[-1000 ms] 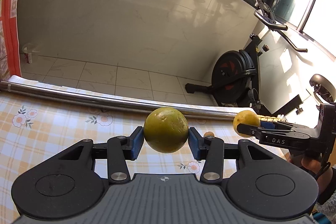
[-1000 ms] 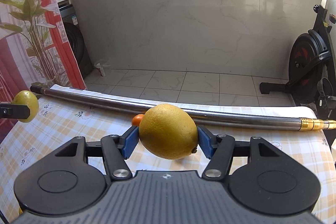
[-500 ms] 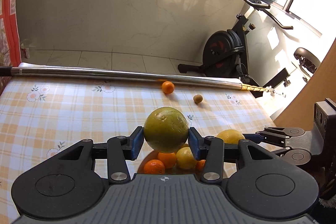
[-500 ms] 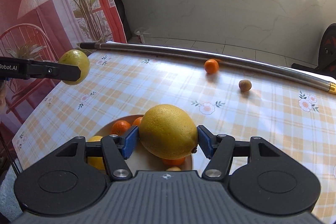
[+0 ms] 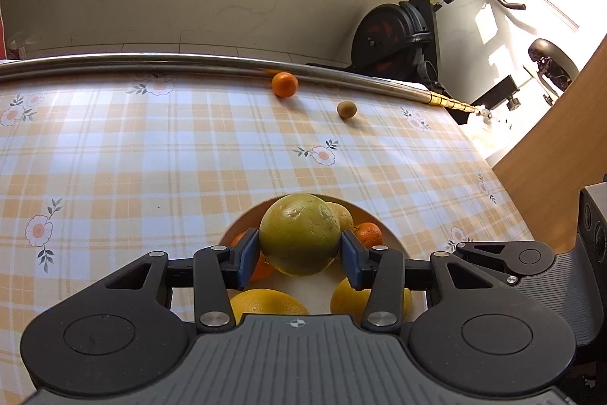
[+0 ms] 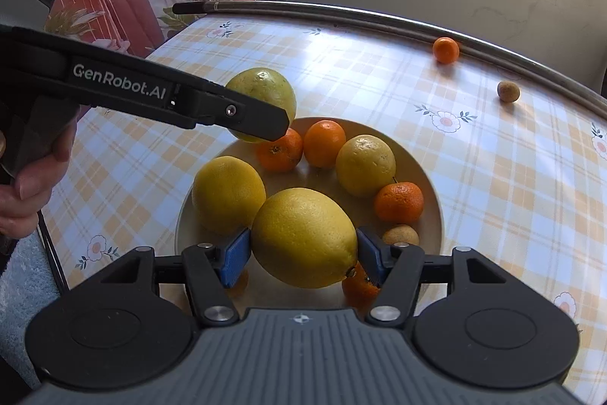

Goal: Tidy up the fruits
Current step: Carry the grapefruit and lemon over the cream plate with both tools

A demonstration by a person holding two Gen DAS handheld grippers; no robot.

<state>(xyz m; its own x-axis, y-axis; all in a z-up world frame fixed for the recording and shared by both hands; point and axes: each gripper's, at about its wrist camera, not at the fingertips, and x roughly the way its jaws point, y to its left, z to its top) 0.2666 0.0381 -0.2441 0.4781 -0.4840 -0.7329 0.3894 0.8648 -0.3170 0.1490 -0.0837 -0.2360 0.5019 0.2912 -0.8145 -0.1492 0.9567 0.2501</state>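
In the left wrist view we see little of the bowl [image 5: 383,228]: the left gripper [image 5: 299,255] and its greenish-yellow citrus [image 5: 299,240] cover most of it, and the fruits beneath show only as slivers. In the right wrist view the right gripper [image 6: 303,255] hides the bowl's near rim, one tangerine [image 6: 358,287] is half concealed behind the right pad, and the hand [image 6: 28,177] on the left gripper's handle is cut off at nine o'clock. Both grippers tilt steeply downward over the bowl. The left gripper's blue pads [image 5: 246,255] are clenched on the greenish citrus, held above the bowl's ten o'clock rim as the right camera sees it. The right gripper's pads clamp a large yellow lemon [image 6: 305,238] above the bowl's six o'clock portion. A loose tangerine [image 6: 445,50] and a small brown fruit [image 6: 508,91] lie on the checked tablecloth [image 6: 493,177] toward one o'clock, near the metal pole [image 6: 341,11].
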